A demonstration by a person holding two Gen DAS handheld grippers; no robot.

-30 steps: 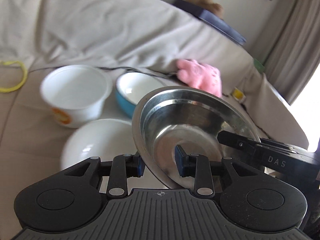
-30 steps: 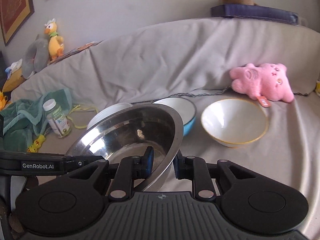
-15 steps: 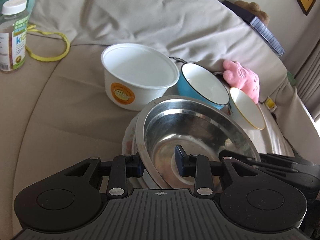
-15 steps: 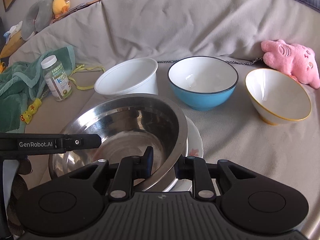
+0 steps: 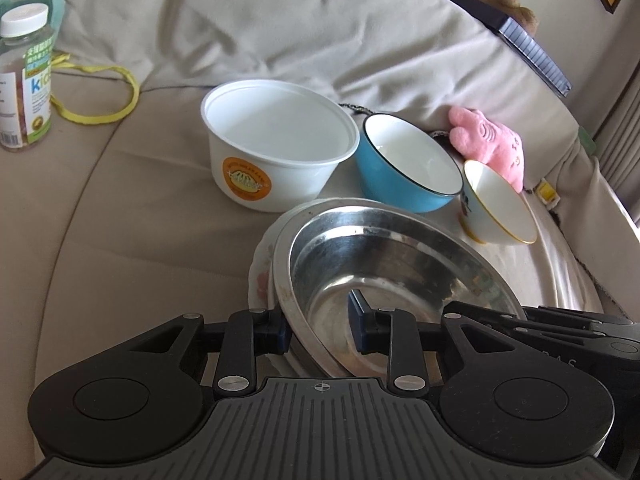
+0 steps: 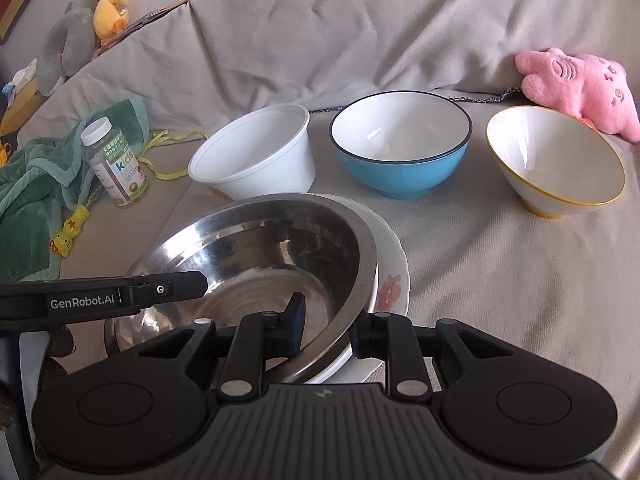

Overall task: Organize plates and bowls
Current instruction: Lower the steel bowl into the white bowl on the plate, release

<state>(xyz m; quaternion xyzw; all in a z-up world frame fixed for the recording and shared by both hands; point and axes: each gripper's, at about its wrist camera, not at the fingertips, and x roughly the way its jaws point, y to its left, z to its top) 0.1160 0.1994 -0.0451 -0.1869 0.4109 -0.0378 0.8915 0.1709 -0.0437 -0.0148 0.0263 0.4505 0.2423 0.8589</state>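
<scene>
A steel bowl (image 5: 380, 280) (image 6: 260, 260) sits nested in a white floral dish (image 5: 262, 280) (image 6: 390, 280) on the beige sofa seat. My left gripper (image 5: 318, 326) grips the bowl's left rim, one pad outside and one inside, its jaws closing a little. On the opposite rim, my right gripper (image 6: 328, 328) is shut. Behind the dish stand a white plastic tub (image 5: 280, 148) (image 6: 256, 160), a blue bowl (image 5: 408, 168) (image 6: 400, 148) and a gold-rimmed white bowl (image 5: 496, 204) (image 6: 556, 160), in a row.
A vitamin bottle (image 6: 116, 164) stands at the left beside a green towel (image 6: 32, 184) and a yellow cord (image 5: 100, 96). A pink plush toy (image 6: 580, 84) lies against the backrest at the right.
Both grippers brought the steel bowl down from the air into the floral dish. Over the last half second it has stayed put, and the left jaws have narrowed slightly.
</scene>
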